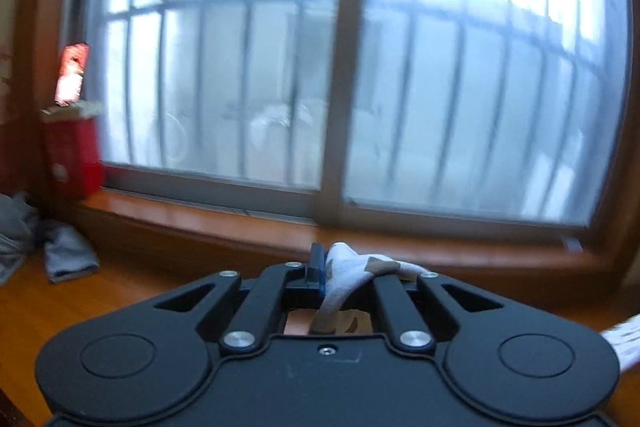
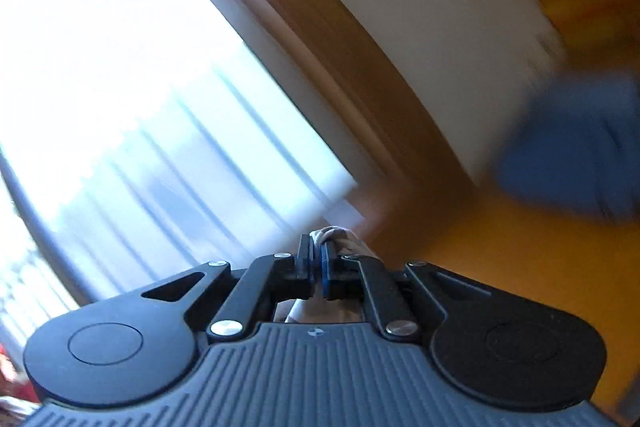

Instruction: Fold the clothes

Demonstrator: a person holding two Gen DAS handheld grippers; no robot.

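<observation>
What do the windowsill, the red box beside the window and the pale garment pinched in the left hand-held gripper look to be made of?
Windowsill: wood with a glossy varnish, going by its orange-brown tone and shiny highlights.
Red box: probably cardboard, matte, with a ragged open top; blur leaves it unsure.
Garment: soft knit fabric, likely cotton, pale with brown patches; it bunches and drapes where the left hand-held gripper is shut on it.

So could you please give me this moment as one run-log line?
left claw: shut on white patterned cloth | right claw: shut on pale cloth | both raised, facing window | fold: not yet done
</observation>
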